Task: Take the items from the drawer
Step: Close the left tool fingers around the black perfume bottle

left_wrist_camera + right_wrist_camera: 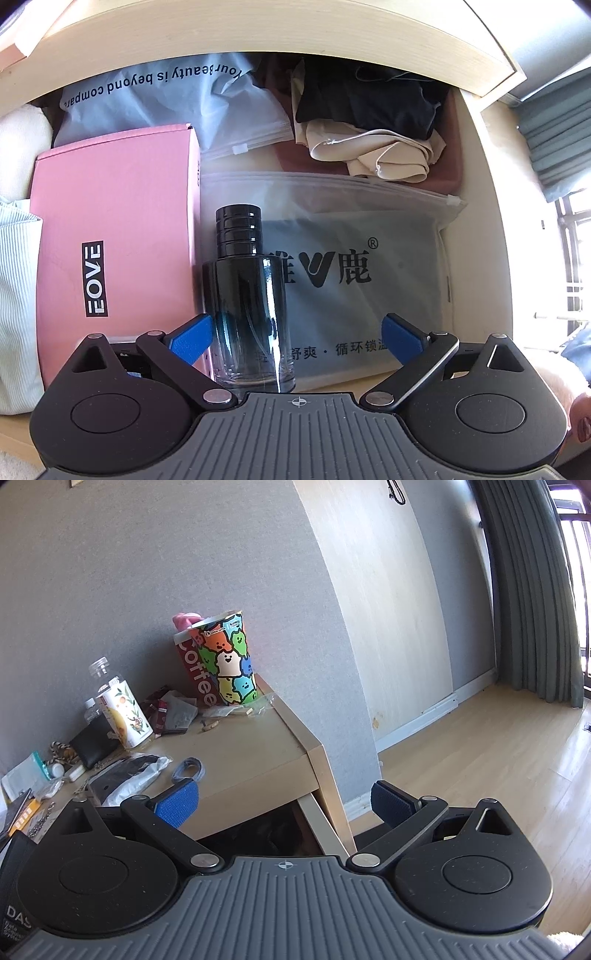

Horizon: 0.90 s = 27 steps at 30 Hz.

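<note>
Black glass bottle (247,295) is seen only by the left wrist, between the wide left claw (297,336). The right claw (282,805), also wide, is held empty over the surface (251,760); the drawer (310,812) is mostly hidden there.

Your left wrist view looks steeply down, close into the open drawer (476,155). Your right wrist view faces outward over the tabletop (243,753) toward the wall; both share the drawer.

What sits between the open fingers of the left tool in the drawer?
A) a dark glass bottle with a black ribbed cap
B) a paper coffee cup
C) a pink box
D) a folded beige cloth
A: the dark glass bottle lies between the left tool's spread blue fingers, beside the pink box.
</note>
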Each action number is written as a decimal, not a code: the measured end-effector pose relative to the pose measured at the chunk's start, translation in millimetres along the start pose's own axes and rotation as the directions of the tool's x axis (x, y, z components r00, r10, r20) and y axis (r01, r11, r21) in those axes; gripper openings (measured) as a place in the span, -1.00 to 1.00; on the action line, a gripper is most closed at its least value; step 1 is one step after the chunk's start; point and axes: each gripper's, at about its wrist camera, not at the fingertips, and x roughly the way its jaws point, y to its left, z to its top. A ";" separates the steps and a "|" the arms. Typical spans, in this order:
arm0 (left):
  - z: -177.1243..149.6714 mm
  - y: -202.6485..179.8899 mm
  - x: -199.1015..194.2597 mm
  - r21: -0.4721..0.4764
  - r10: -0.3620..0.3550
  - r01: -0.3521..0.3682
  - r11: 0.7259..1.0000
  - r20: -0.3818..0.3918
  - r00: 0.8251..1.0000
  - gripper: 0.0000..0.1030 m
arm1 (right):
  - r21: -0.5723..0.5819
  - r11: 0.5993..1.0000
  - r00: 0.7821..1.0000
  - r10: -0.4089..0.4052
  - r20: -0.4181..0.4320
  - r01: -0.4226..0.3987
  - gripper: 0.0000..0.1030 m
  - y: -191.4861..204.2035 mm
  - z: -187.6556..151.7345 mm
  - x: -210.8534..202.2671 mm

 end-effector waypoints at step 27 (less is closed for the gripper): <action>5.9 6.9 25.3 0.012 0.061 -0.061 0.998 -0.001 0.998 0.43 | 0.030 1.000 1.000 -0.003 -0.008 0.004 1.00 -6.4 -0.4 0.2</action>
